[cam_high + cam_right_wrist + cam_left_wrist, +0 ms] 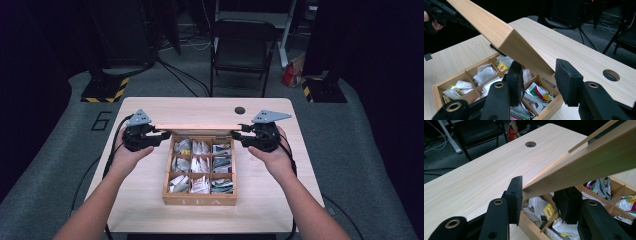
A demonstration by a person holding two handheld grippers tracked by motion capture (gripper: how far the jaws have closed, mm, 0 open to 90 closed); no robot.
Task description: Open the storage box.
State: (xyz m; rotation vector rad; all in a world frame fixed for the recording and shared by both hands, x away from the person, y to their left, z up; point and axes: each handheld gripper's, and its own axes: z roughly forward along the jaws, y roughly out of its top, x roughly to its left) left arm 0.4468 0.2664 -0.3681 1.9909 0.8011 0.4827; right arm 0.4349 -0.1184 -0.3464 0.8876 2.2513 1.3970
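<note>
The lid [200,128] of the tea box [199,199], mid-worktop [145,200], is being gripped at opposite ends by the left claw [161,134] and right claw [241,134].

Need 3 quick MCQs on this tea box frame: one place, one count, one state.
1. Where do the two hand-held grippers sit on the lid?
A. one at each end
B. both at its middle
C. both at its left end
2. How many compartments has the tea box?
A. four
B. six
C. nine
3. The lid is:
A. flat shut
B. raised on its hinge
C. lying on the table

1 A: left hand-held gripper and right hand-held gripper flank it.
2 C: a three-by-three grid shows.
3 B: tea bags show under it.
</note>
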